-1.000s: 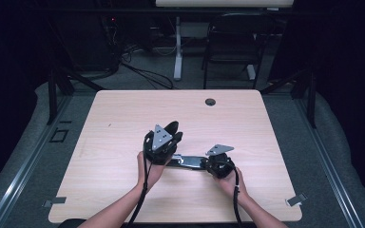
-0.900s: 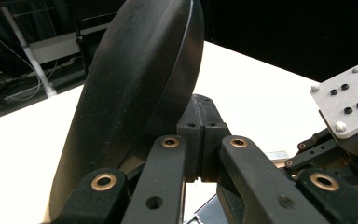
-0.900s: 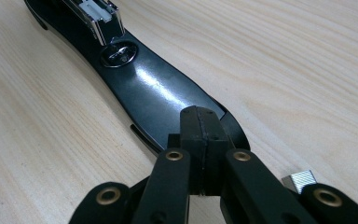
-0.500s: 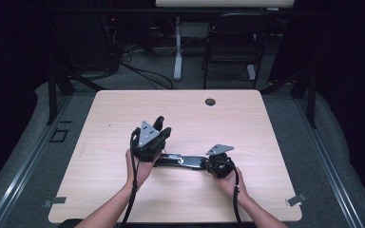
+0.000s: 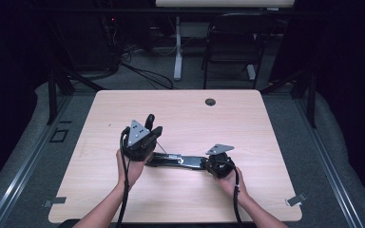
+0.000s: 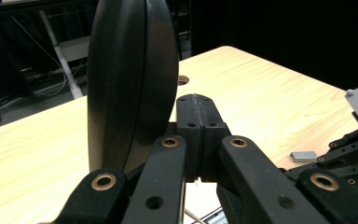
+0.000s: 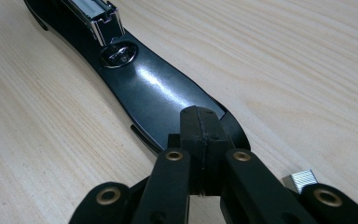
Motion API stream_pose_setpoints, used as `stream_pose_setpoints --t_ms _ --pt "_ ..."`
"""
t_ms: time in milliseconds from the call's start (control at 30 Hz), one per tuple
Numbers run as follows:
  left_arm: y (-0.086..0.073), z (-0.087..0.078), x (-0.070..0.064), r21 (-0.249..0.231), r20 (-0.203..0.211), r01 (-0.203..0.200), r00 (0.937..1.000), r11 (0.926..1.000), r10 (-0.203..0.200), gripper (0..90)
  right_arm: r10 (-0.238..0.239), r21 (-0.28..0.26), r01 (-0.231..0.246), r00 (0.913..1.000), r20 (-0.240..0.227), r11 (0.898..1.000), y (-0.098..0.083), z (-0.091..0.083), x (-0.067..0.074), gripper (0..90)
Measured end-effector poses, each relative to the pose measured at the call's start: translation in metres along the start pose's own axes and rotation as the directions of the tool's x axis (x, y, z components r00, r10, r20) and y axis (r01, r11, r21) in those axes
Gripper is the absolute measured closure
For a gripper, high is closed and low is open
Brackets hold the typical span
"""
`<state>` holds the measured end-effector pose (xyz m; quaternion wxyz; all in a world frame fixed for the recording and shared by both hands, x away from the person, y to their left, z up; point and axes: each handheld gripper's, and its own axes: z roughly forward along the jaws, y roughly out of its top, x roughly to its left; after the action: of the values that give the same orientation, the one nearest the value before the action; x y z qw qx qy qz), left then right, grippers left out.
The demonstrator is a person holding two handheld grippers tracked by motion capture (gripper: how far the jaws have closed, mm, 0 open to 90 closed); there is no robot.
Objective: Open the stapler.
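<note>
The pale wood-grain table (image 5: 266, 123) bears a long black plastic stapler (image 5: 178, 160), swung fully open and lying flat near the person's edge. The right gripper (image 5: 208, 164), jaws clenched together with nothing between, presses down on the stapler's glossy base (image 7: 158, 93), probably to pin it. The left gripper (image 5: 152, 124), jaws likewise closed and empty, sits behind the raised black lid (image 6: 130, 79), seemingly levering it up so the metal staple channel (image 7: 98, 16) lies exposed for loading. A small silver block of staples (image 7: 300, 179) lies just beside the base. No brand or writing is readable.
</note>
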<state>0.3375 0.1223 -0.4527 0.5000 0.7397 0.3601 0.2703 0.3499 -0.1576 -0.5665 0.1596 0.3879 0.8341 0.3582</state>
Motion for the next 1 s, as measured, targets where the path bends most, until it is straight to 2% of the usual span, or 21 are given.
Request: stream_pose_setpoints --t_ms 100,367,733,900,1000 --pt "0.000 -0.003 0.006 -0.001 0.011 0.010 0.9999 0.9999 -0.010 90.0 0.002 -0.001 -0.002 1.0000 -0.001 1.000 0.000 0.000 0.000 90.0" --pt "-0.002 -0.011 0.015 0.003 -0.009 0.004 0.9999 1.0000 -0.004 90.0 0.006 0.003 -0.006 1.0000 -0.002 1.000 0.000 0.000 0.000 90.0" --pt "-0.003 -0.015 0.019 0.005 -0.019 -0.002 0.9998 1.0000 0.002 90.0 0.008 0.004 -0.008 1.0000 -0.004 1.000 0.000 0.000 0.000 90.0" --pt "-0.004 -0.019 0.023 0.009 -0.035 0.003 0.9994 1.0000 -0.003 90.0 0.006 -0.003 -0.006 1.0000 -0.004 1.000 0.000 0.000 -0.001 90.0" --pt "-0.006 -0.023 0.030 -0.002 -0.074 0.027 0.9969 0.9996 -0.027 90.0 0.007 -0.003 -0.007 1.0000 -0.004 1.000 0.000 0.000 -0.001 90.0"
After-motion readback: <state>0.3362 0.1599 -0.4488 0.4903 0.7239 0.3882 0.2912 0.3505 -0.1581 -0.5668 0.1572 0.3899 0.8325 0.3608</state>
